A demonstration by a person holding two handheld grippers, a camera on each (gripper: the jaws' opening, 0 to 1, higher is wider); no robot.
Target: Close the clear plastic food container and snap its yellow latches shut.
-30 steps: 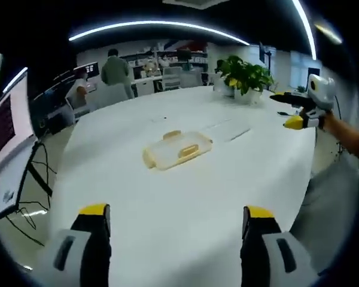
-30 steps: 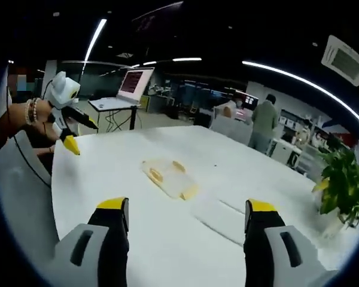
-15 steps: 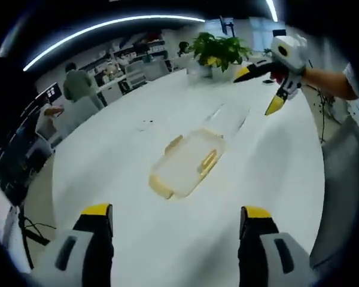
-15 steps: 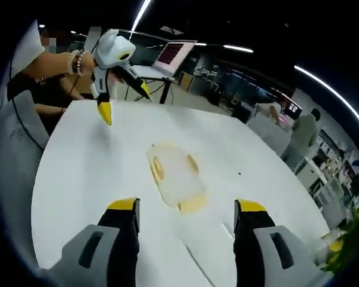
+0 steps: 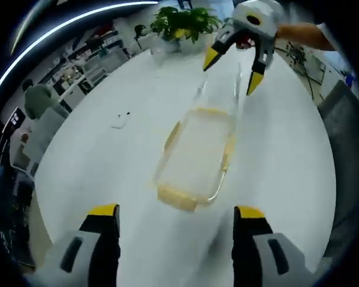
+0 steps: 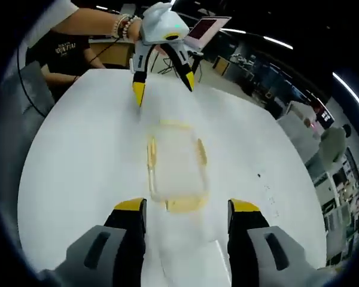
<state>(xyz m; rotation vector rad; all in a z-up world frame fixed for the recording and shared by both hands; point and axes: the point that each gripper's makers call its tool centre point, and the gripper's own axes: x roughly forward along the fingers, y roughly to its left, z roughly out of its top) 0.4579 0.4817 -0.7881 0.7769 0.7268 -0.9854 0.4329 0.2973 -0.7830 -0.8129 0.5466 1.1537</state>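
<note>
White table (image 5: 96, 149) spreads under both grippers, container (image 5: 194, 156) lying flat on it with the lid on, yellow latches (image 6: 201, 156) along its edges. Left gripper (image 5: 175, 218) jaws spread, container just ahead between them; right gripper (image 6: 186, 214) jaws also spread, hovering at the container's opposite end (the two tools face each other across it). Plant (image 5: 179, 23) beyond, laptop (image 6: 202, 30) far off.

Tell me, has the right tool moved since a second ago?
Yes. In the left gripper view, the right tool has come in from the table's edge to hover by the far end of the clear container.
</note>
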